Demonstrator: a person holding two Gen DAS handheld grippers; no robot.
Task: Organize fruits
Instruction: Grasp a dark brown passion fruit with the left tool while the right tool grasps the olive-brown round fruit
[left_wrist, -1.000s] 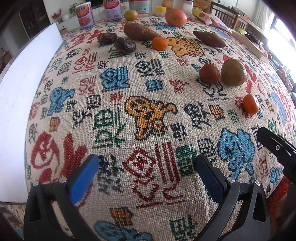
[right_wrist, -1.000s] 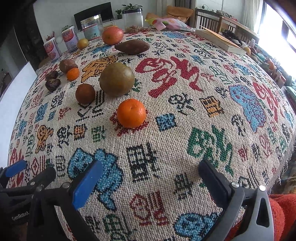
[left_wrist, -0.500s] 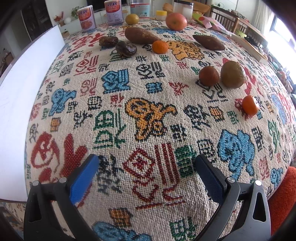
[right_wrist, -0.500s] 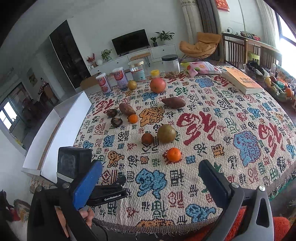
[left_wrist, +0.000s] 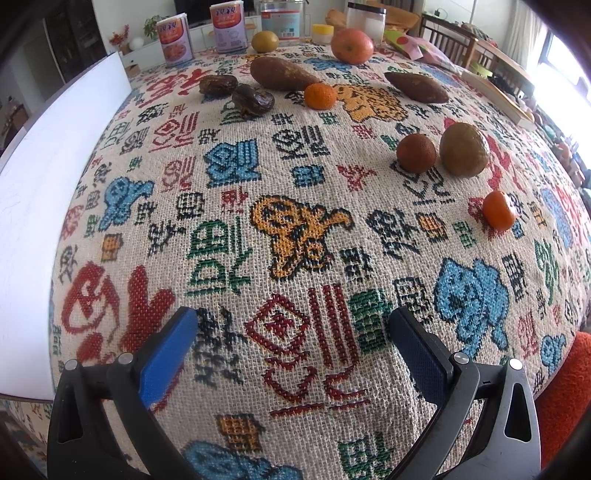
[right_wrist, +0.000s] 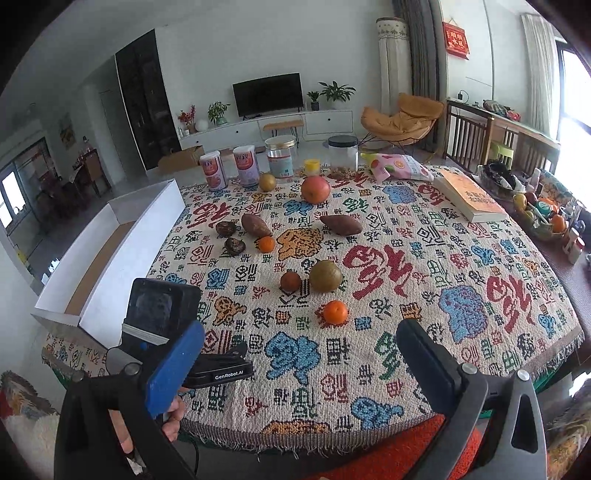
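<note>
So my left gripper (left_wrist: 291, 332) is hanging low over the near part of the patterned cloth (left_wrist: 295, 229), jaws spread wide, nothing between them. My right gripper (right_wrist: 299, 354) is higher and further back, off the near edge of the table, jaws wide apart and empty too.

Left to right: a white box (right_wrist: 110, 251) sits against the table's left edge, brown bottom showing, can't tell if anything's in it. Then two dark wrinkly fruits (right_wrist: 232, 238), a brownish sweet potato (right_wrist: 255, 225) with a small orange (right_wrist: 266, 244) just beside it, and a second sweet potato (right_wrist: 340, 225) further right. Closer to me, a reddish-brown round fruit (right_wrist: 290, 280) sits right next to a bigger green-brown one (right_wrist: 325, 275), and the nearest orange (right_wrist: 335, 312) lies ahead of my right jaws, well apart from them. All fruit is far from my left jaws.

Plenty of bare cloth on the right half. At the far edge: two pink tins (right_wrist: 229, 170), jars, a yellowish fruit (right_wrist: 267, 181) and a big red-orange one (right_wrist: 315, 189). A book (right_wrist: 469, 197) lies far right
</note>
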